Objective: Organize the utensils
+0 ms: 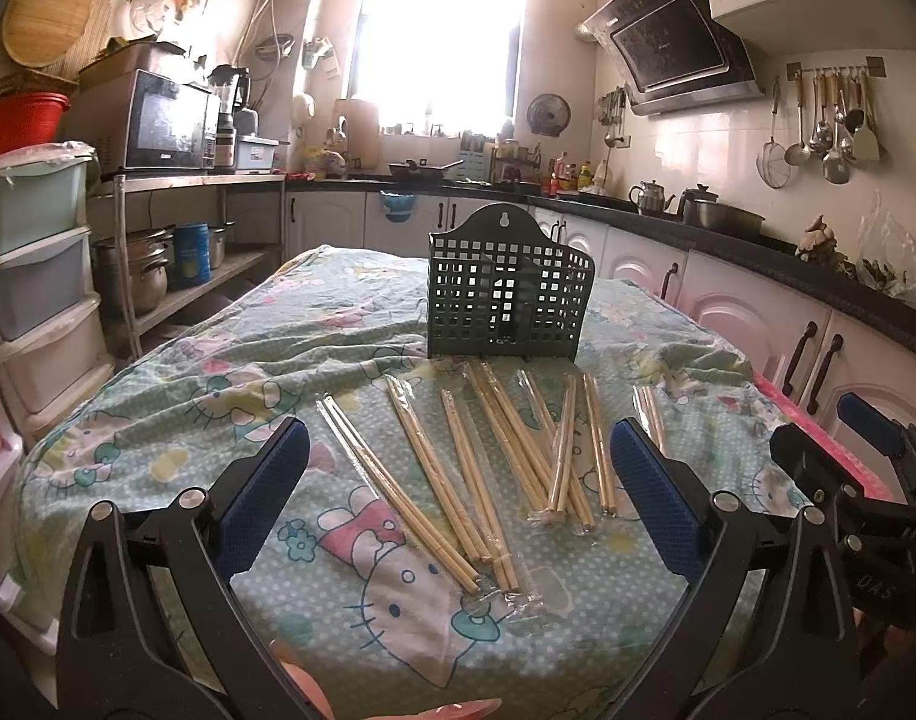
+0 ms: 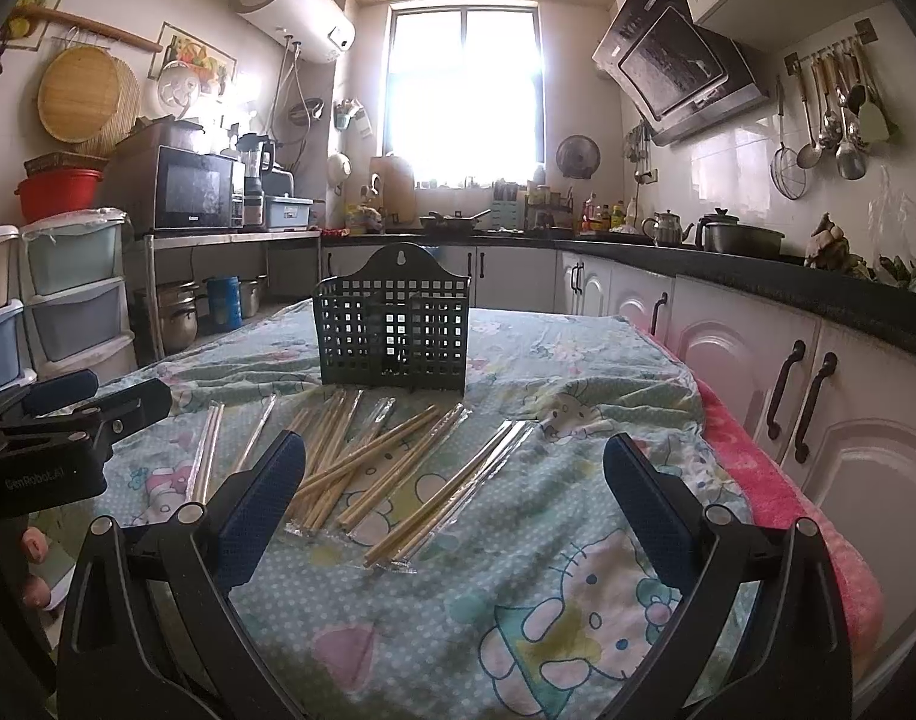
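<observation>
A dark green utensil holder (image 1: 509, 288) of square-holed mesh stands upright toward the far middle of the table (image 1: 158, 396), which is covered with a cartoon-cat cloth. Through the mesh nothing shows inside its compartments. Just in front of it, wrapped chopsticks (image 1: 488, 456) lie scattered on the cloth, some pairs crossing. The left gripper (image 1: 458, 480) hovers nearer the camera with fingers spread and empty; the right gripper (image 2: 452, 492) likewise has its fingers wide apart.
</observation>
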### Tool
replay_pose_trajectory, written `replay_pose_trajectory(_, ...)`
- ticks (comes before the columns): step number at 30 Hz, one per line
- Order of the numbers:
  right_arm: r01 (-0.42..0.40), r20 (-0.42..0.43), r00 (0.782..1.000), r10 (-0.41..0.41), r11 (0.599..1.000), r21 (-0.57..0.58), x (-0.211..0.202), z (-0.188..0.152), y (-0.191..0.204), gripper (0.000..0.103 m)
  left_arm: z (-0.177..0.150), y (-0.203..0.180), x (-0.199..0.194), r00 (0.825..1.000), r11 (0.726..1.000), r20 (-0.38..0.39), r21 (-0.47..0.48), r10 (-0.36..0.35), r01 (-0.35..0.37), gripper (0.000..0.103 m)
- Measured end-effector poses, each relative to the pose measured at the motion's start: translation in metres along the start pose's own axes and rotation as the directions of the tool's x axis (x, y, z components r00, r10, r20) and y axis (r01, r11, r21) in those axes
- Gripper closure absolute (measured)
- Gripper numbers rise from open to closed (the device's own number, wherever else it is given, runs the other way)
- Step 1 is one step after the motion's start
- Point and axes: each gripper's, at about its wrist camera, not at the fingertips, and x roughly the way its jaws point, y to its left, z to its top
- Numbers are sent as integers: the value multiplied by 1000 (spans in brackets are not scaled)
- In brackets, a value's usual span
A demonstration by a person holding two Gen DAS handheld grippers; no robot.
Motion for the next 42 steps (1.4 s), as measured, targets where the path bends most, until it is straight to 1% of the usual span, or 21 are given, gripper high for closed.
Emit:
replay_pose_trajectory(20, -8, -13, 1000, 8, 1000, 2, 2, 1, 0, 6, 1, 1, 1, 1000, 1000, 0, -3, 2, -2, 11)
replay_pose_trajectory(29, -28, -27, 999, 28, 1000, -5, 8, 2, 3, 6, 0, 11, 5, 1000, 1000, -13, -30, -2, 2, 11)
replay_pose_trajectory(34, -62, -56, 997, 61, 998, -23, 18, 5, 8, 6, 0, 22, 12, 999, 998, -40, -65, 4, -7, 11)
replay_pose_trajectory(37, -73, -74, 995, 70, 996, -44, 24, 7, 14, 6, 0, 25, 14, 998, 998, -48, -59, 31, -34, 11)
replay_pose_trajectory(40, -88, -83, 993, 83, 994, -59, 29, 11, 21, 6, 1, 32, 18, 997, 996, -63, -78, 36, -41, 11)
replay_pose_trajectory(42, -102, -96, 991, 96, 993, -63, 33, 13, 26, 6, 1, 35, 20, 996, 995, -70, -75, 53, -58, 11)
